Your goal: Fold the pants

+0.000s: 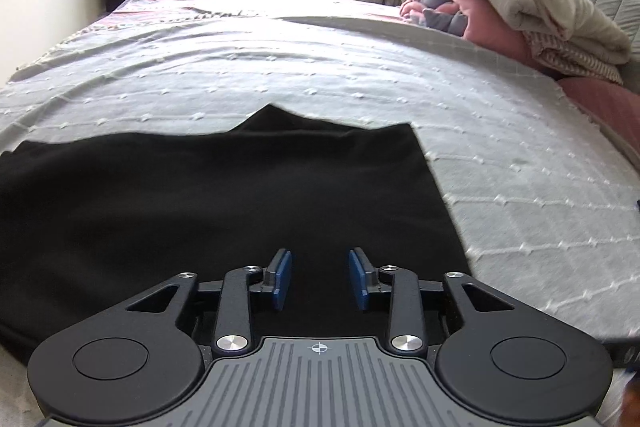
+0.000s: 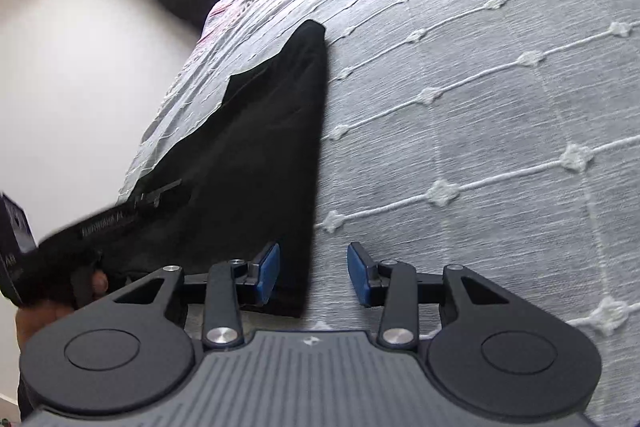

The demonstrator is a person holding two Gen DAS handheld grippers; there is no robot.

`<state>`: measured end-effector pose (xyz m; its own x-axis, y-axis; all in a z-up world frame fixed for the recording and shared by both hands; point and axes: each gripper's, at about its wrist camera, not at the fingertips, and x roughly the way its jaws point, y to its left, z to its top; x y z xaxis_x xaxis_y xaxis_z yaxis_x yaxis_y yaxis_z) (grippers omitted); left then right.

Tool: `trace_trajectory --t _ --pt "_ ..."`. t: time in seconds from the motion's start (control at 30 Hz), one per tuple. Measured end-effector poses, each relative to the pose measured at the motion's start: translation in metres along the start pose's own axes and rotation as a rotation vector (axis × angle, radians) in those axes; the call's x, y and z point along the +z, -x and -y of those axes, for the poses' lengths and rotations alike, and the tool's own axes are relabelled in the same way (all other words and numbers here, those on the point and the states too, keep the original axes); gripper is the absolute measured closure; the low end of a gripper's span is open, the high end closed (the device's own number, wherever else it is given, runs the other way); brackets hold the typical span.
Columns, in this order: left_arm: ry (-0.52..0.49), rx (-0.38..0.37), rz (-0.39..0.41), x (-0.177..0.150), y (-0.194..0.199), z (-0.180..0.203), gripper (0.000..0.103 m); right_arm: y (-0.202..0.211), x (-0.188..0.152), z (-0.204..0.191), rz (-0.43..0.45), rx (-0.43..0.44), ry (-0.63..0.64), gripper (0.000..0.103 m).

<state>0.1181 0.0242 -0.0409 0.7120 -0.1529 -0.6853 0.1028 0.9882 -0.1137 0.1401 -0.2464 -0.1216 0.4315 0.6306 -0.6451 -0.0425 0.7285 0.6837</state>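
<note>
1. Pants (image 1: 224,195) lay flat and black on the grey bedspread (image 1: 400,75); the left gripper (image 1: 319,277) hovered over their near edge, jaws parted and empty, seemingly ready to pinch
2. Pants' right edge (image 2: 308,155) ran between the right gripper's (image 2: 313,273) spread, empty jaws, likely lined up for a fold

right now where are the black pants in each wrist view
Left wrist view: the black pants fill the lower left and centre, lying flat on the bed ahead of the open left gripper.
Right wrist view: the black pants run from upper centre down to lower left; the open right gripper straddles their right edge.
Shared landmark: the grey bedspread with white tufted lines.
</note>
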Motion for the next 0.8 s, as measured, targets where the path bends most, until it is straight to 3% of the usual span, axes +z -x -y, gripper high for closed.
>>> trace_trajectory --t 0.07,0.13,0.17,0.2,0.37,0.5,0.63,0.73,0.8 --pt "-0.018 -0.004 0.002 0.01 -0.005 0.011 0.067 -0.004 0.001 0.002 -0.001 0.015 -0.018 0.016" --pt "-0.051 -0.019 0.004 0.023 -0.012 0.025 0.056 -0.007 0.003 0.005 0.0 0.027 -0.046 0.017" --pt "-0.083 -0.032 -0.001 0.029 -0.018 0.035 0.039 -0.008 0.004 0.005 0.0 0.035 -0.055 0.017" --pt "-0.119 -0.039 -0.012 0.035 -0.024 0.045 0.029 -0.009 0.004 0.005 -0.001 0.043 -0.061 0.017" --pt "-0.263 -0.069 -0.112 0.053 -0.076 0.106 0.029 -0.024 -0.002 -0.003 -0.017 0.065 -0.062 0.02" --pt "-0.414 0.101 -0.179 0.048 -0.119 0.149 0.031 -0.031 -0.006 -0.014 -0.005 0.047 -0.014 0.022" --pt "-0.594 0.22 -0.134 0.04 -0.133 0.171 0.03 -0.034 -0.004 -0.015 -0.008 0.056 -0.014 0.026" --pt "-0.649 0.215 -0.14 0.042 -0.134 0.174 0.038 -0.033 -0.001 -0.014 -0.019 0.062 -0.028 0.026" --pt "-0.662 0.219 -0.141 0.043 -0.133 0.176 0.05 -0.035 0.001 -0.013 -0.021 0.068 -0.043 0.026"
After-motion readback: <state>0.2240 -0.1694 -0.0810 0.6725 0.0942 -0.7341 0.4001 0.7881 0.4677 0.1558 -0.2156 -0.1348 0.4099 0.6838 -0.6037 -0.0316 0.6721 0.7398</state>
